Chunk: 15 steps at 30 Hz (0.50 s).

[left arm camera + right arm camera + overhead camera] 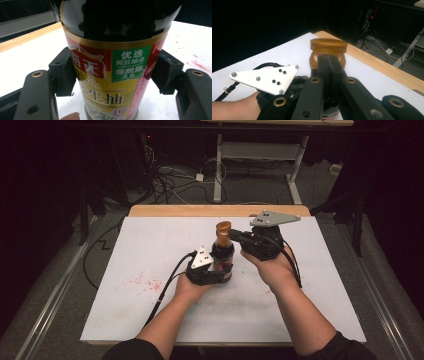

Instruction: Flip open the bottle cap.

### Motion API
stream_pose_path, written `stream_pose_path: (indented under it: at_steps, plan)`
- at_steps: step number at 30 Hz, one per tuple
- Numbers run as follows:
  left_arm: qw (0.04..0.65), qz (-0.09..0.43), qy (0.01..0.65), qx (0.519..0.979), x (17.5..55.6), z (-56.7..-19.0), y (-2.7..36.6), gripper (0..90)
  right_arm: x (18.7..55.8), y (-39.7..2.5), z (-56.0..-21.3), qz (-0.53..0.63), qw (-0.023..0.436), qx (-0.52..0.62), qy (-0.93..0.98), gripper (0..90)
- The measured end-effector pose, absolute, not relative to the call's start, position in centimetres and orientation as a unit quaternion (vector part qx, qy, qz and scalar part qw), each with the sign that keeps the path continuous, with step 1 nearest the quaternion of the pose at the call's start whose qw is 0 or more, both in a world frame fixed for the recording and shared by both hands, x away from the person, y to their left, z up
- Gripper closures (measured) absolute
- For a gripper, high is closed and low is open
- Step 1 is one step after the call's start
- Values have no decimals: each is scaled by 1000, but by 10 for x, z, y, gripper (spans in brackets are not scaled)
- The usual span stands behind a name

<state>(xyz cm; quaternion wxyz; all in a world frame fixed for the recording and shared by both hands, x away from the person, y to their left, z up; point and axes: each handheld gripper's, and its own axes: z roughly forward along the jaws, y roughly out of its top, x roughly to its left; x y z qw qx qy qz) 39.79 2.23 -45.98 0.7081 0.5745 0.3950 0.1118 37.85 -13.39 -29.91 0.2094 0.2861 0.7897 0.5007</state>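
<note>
A dark sauce bottle (222, 256) with a red, yellow and green label (110, 75) stands upright near the middle of the white board (150, 245). My left gripper (221, 270) is shut on its labelled body, one pad (62, 72) pressed to each side. At my left gripper's camera, the bottle stands very close. The bottle's amber cap (223, 227) (328, 45) is at the top. My right gripper (231, 236) (329, 62) comes in from the right, its jaws drawn close together on the cap's lower part just under the top disc.
Red stains (145, 282) mark the board to the left of the bottle. A wooden edge (175, 210) runs along the far side of the table. Beyond it are floor cables (165, 175) and a desk frame (218, 170). Both forearms enter from the bottom.
</note>
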Motion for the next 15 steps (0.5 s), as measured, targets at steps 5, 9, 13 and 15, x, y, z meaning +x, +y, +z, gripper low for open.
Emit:
stream_pose_path:
  at_steps: [5,9,13,15]
  plan:
    - [709,112,394,574,398,-460,22,291,379,-133,-297,500,212,285,789,900]
    - [708,112,395,574,398,-460,22,291,379,-132,-295,501,214,284,789,900]
    - [708,112,395,574,398,-460,22,291,380,-131,-294,503,216,283,787,900]
    - [709,112,396,574,398,-460,22,291,380,-130,-293,504,216,283,787,900]
